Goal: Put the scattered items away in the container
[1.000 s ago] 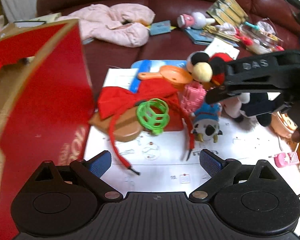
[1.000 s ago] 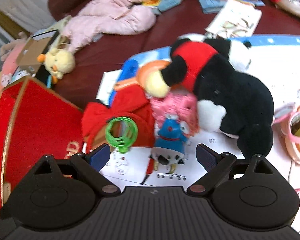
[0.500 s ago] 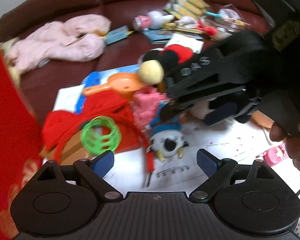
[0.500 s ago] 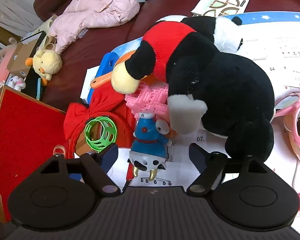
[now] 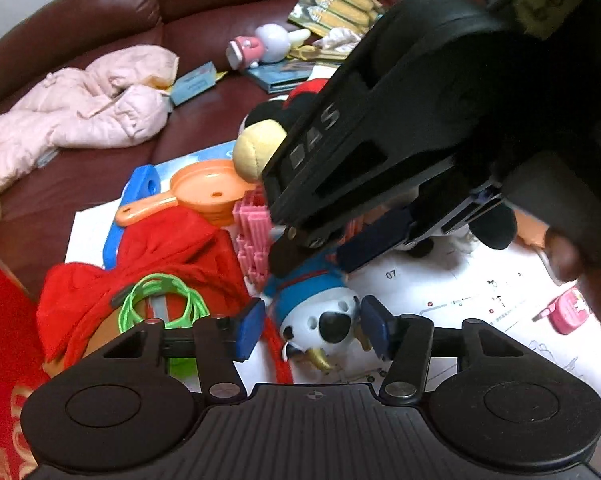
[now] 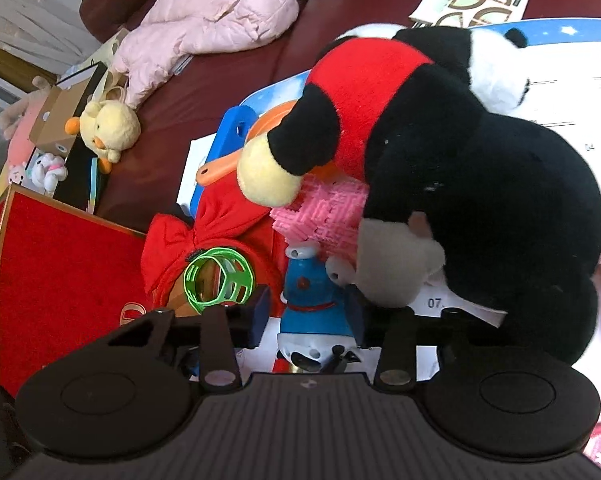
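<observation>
A blue and white bird toy [image 5: 320, 316] lies on the white paper sheet [image 5: 452, 304]. My left gripper [image 5: 313, 330] is partly closed, its blue pads on either side of the toy's head, touching or nearly so. My right gripper [image 6: 308, 316] also straddles the same toy [image 6: 312, 296] from above, with narrow gaps; it shows in the left wrist view [image 5: 312, 256]. The red container [image 6: 56, 264] stands at the left. A black, red and white plush [image 6: 460, 168] lies right of the toy.
A red bow [image 5: 156, 256], green ring cage [image 6: 218, 276], pink block [image 6: 324, 212], orange funnel [image 5: 204, 192] and blue piece [image 5: 140, 196] crowd the toy's left. A pink jacket [image 5: 80, 112], yellow duck plush [image 6: 108, 128] and booklets lie on the brown sofa.
Both grippers have moved in and down onto the bird toy and narrowed their jaws around it. The right gripper now fills the upper right of the left wrist view.
</observation>
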Demonstrator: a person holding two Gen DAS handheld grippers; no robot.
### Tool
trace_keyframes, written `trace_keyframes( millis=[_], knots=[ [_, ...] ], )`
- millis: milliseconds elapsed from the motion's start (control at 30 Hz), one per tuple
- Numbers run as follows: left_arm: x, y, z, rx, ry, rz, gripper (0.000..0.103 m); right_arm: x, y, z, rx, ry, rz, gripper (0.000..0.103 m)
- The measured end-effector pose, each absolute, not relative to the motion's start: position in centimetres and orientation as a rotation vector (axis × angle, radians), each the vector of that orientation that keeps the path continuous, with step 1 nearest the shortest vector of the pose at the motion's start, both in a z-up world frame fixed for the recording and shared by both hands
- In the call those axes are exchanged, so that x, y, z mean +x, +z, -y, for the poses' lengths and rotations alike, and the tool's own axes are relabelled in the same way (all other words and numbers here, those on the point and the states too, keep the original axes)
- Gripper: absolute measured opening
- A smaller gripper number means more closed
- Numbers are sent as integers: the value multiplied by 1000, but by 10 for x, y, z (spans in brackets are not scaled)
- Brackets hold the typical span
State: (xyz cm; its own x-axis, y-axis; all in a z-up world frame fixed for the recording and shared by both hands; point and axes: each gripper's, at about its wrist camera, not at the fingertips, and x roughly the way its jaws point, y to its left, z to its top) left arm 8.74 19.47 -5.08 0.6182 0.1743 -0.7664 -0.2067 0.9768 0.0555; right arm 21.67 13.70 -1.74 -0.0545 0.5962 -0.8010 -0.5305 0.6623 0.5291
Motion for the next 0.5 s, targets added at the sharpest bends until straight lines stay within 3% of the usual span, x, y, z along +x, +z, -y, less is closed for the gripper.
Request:
trace_keyframes(
  millis=[333,500],
  knots=[
    [86,-52,-197,-70,194,-875,50,210,-25,-126,88,916,-1343,39],
    [75,-52,-191,-76,178,-881,50,200,-26,-115,95,914,-1356,38]
  ],
)
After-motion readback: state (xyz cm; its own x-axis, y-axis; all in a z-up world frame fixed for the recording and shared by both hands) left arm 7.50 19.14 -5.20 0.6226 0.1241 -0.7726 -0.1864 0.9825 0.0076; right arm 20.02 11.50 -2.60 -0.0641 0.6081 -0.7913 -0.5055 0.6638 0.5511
